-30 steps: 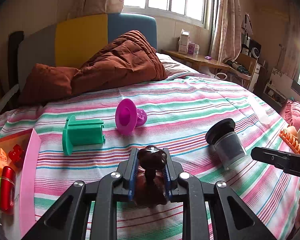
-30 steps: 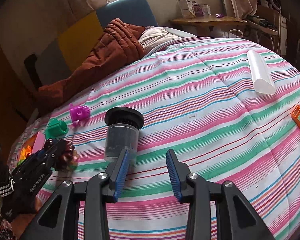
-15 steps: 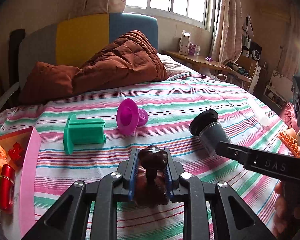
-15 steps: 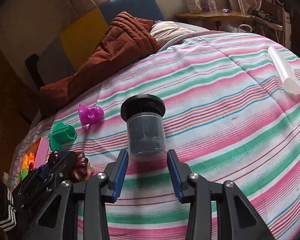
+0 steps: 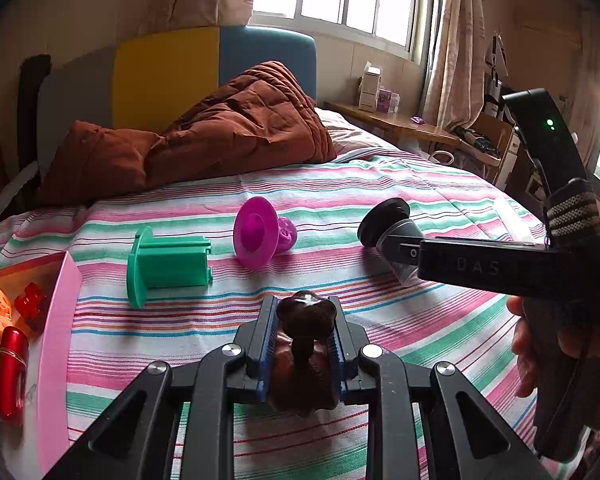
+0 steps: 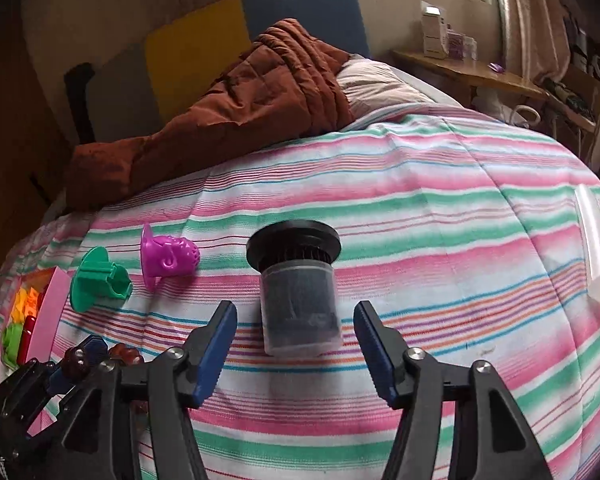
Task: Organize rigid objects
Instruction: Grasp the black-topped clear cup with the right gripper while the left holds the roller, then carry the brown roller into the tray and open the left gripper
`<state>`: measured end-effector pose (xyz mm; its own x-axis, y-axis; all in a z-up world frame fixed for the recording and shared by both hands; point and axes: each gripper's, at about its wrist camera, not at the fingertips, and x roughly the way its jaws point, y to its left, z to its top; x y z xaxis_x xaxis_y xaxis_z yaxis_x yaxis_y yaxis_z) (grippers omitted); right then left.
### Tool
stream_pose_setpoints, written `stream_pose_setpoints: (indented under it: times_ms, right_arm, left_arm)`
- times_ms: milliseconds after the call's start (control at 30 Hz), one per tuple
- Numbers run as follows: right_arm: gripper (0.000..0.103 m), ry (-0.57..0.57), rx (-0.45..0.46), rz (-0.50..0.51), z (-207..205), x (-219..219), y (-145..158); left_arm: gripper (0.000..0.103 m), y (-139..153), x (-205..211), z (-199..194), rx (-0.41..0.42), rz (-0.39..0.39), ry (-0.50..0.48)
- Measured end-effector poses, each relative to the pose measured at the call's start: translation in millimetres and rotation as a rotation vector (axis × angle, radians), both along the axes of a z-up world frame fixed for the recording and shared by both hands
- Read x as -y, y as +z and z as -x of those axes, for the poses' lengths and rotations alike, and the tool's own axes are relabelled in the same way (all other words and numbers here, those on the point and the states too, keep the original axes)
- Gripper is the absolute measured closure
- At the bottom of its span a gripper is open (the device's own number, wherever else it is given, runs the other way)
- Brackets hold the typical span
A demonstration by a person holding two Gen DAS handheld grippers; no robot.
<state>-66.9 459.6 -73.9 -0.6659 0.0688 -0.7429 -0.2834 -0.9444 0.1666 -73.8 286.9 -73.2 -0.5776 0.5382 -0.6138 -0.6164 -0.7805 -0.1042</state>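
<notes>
My left gripper (image 5: pixel 302 314) is shut on a dark brown knobbed toy (image 5: pixel 305 368), held low over the striped bedspread (image 5: pixel 380 192). In the right wrist view a clear jar with a black lid (image 6: pixel 298 292) stands lid-down on the bed. My right gripper (image 6: pixel 294 314) straddles its lower end with the jaws opening, and neither pad touches it. From the left wrist view the same jar (image 5: pixel 388 226) leans behind a black finger of the right gripper (image 5: pixel 480 268). The left gripper (image 6: pixel 84 356) shows at lower left in the right wrist view.
A green flanged piece (image 5: pixel 164 264) and a magenta flanged piece (image 5: pixel 260 236) lie left of the jar. A pink box (image 5: pixel 56 340) with several small toys, one a red cylinder (image 5: pixel 14 372), is at far left. A clear tube (image 6: pixel 596 256) lies right. A brown quilt (image 5: pixel 220 132) is heaped behind.
The right gripper has swung left across the bed to the jar, and its jaws have spread wide on either side of it. The left gripper and its brown toy have stayed put.
</notes>
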Motion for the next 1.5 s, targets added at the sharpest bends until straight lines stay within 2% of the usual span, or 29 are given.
stream_pose_setpoints:
  times_ms: [67, 133, 233, 267, 400, 567, 767, 900, 933, 1067, 1233, 1300, 1333, 1500]
  right_arm:
    - [0.041, 0.018, 0.023, -0.059, 9.3, 2.0, -1.2]
    - [0.042, 0.029, 0.047, -0.075, 16.2, 1.9, -5.2]
    - [0.051, 0.027, 0.099, -0.048, 17.8, -0.9, -15.3]
    - [0.061, 0.022, 0.107, -0.031, 15.4, -2.4, -18.3]
    - [0.061, 0.014, 0.075, 0.017, -2.6, -7.9, -15.8]
    - [0.061, 0.008, 0.052, 0.074, -25.5, -13.8, 4.1]
    - [0.063, 0.037, 0.078, 0.056, -31.0, -11.0, 11.2]
    - [0.062, 0.032, 0.085, 0.054, -33.0, -8.3, 9.3]
    - [0.059, 0.028, 0.083, 0.055, -34.6, -8.2, 9.8]
    - [0.052, 0.028, 0.051, 0.045, -38.7, -8.6, 12.9]
    - [0.051, -0.004, 0.009, 0.031, -36.3, -9.8, 3.1]
    - [0.052, -0.029, -0.041, 0.04, -37.6, -12.3, 0.7]
    - [0.059, -0.036, -0.059, 0.033, -38.3, -12.7, -0.5]
    - [0.059, -0.065, -0.109, -0.009, -52.1, -2.5, -1.8]
  left_arm:
    - [0.078, -0.1, 0.0, 0.2, -0.001, 0.001, 0.0]
    - [0.078, -0.2, 0.8, 1.1, -0.001, 0.0, 0.001]
    - [0.078, -0.3, 1.1, 0.9, 0.0, -0.002, 0.001]
    - [0.078, -0.3, 1.2, 0.8, -0.001, -0.002, 0.001]
    - [0.078, -0.3, 1.8, 1.1, 0.001, -0.005, 0.001]
    - [0.078, -0.1, 2.2, 1.9, 0.001, -0.006, -0.001]
    - [0.078, -0.1, 1.9, 0.9, 0.0, -0.004, -0.001]
    - [0.077, -0.1, 2.5, 2.1, 0.005, -0.01, 0.0]
    - [0.077, -0.1, 2.4, 2.4, 0.006, -0.011, 0.0]
    - [0.077, -0.3, 1.6, 2.2, 0.002, -0.007, 0.0]
    - [0.077, -0.7, 2.0, 1.6, 0.005, -0.011, 0.0]
    - [0.077, -0.6, 2.2, 1.9, 0.005, -0.011, 0.0]
    - [0.077, -0.7, 2.2, 1.8, 0.005, -0.012, 0.0]
    - [0.077, -0.7, 2.7, 2.0, 0.011, -0.015, 0.0]
